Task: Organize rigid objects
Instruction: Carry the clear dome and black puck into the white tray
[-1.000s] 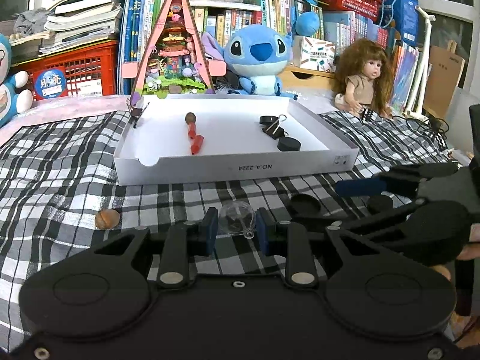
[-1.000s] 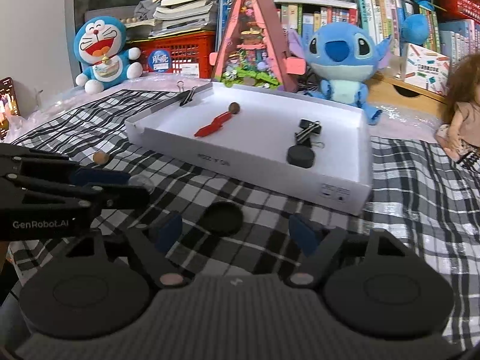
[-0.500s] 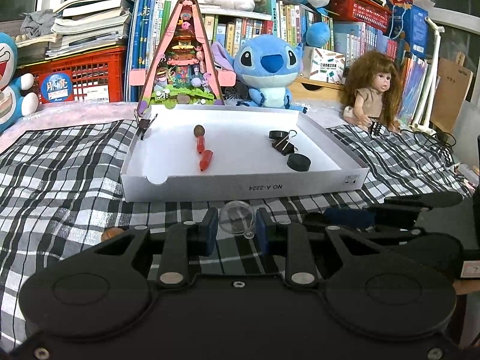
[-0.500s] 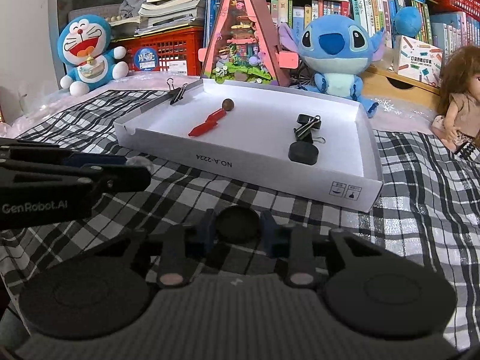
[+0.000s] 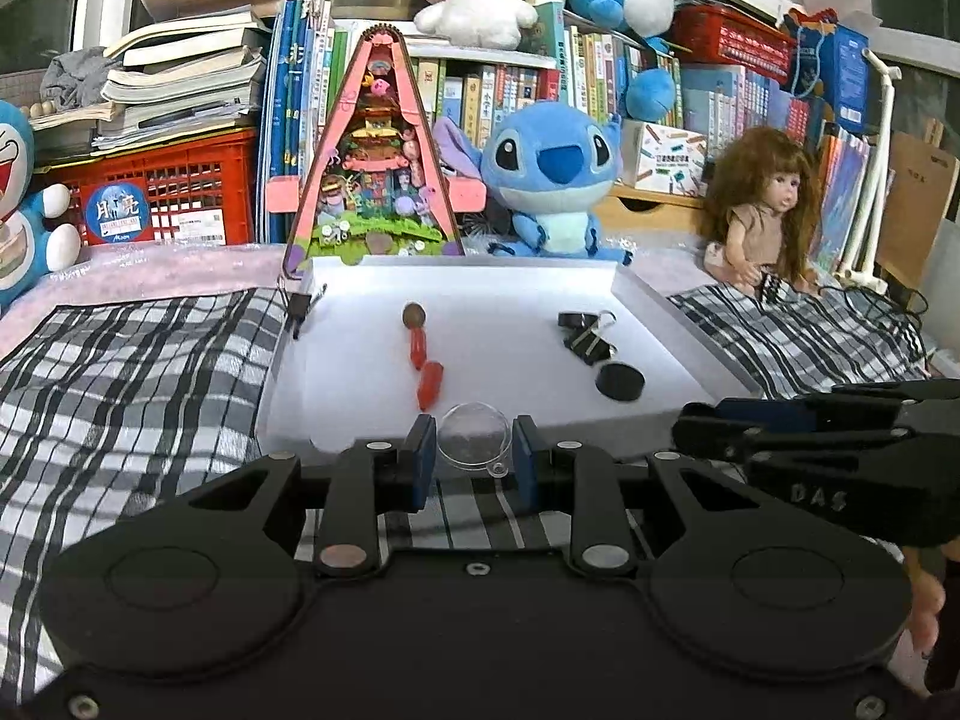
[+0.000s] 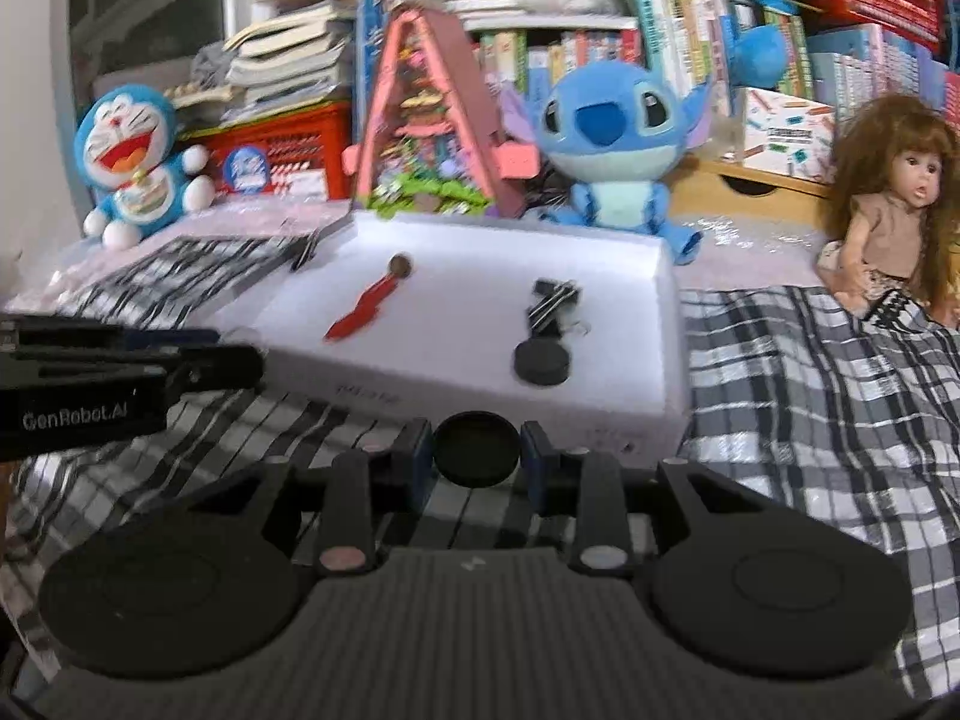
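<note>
In the left wrist view my left gripper [image 5: 474, 457] is shut on a clear plastic ball [image 5: 474, 435], held just above the near wall of the white tray [image 5: 282, 420]. My right gripper [image 6: 477, 463] is shut on a flat black disc [image 6: 477, 449], lifted off the checked cloth in front of the tray's near wall [image 6: 480, 384]. In the tray lie a brown nut [image 5: 414, 316], two red pieces [image 5: 429, 387], black binder clips [image 5: 585, 336] and another black disc [image 5: 620, 381]. The left gripper's fingers [image 6: 198, 360] show at the left of the right wrist view.
A binder clip [image 5: 300, 306] is clipped to the tray's left rim. Behind the tray stand a pink triangular toy house [image 5: 375, 180], a blue plush [image 5: 552, 180] and a doll [image 5: 762, 210]. A checked cloth [image 5: 120, 372] covers the surface. The right gripper's fingers [image 5: 780, 420] reach in from the right.
The right gripper's jaws closed on the black disc and lifted it off the cloth. Both grippers rose and came closer to the tray; the left still grips the clear ball.
</note>
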A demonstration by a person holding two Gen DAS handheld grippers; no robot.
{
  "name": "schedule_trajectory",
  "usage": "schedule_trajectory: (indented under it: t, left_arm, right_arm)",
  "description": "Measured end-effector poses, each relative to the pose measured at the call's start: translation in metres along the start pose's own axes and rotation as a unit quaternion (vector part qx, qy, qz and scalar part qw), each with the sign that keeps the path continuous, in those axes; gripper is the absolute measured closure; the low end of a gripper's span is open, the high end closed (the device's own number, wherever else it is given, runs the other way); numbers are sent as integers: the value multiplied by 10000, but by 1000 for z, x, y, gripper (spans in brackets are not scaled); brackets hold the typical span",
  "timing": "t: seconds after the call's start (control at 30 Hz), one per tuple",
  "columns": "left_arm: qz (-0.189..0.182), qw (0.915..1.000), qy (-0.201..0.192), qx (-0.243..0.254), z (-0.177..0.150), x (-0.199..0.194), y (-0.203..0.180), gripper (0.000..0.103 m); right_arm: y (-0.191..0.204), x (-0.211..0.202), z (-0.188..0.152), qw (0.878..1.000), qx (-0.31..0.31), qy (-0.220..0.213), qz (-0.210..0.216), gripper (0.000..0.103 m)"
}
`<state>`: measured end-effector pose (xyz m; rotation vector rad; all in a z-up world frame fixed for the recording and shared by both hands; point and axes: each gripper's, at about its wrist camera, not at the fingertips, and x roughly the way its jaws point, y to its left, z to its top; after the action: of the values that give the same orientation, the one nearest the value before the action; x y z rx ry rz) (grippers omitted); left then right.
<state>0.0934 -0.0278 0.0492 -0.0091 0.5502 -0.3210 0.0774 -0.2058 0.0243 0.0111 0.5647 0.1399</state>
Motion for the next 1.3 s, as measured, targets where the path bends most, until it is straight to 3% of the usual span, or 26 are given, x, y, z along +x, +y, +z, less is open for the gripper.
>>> schedule_trajectory:
  t: [0.2,0.5,0.7,0.87,1.3]
  left_arm:
    - [-15,9990,312,-317,22,23,13,77]
    - [-66,9934,858,-755,41,64,30,78]
    - [-72,9864,1282,-1026,42,95,39,78]
    - [61,9866,1319,-958,40,106,38,77]
    - [282,9919,1019,-699,37,117,32,74]
  right_arm:
    - [-12,9,22,9996,156,123,-191,66]
    - [-39,53,52,9897,938,1074,-107,66]
    - [-38,74,54,9854,910,1439,-96,66]
    - [-33,85,54,9847,739,1573,-92,66]
    - [-37,95,54,9872,789,1383,-73,66]
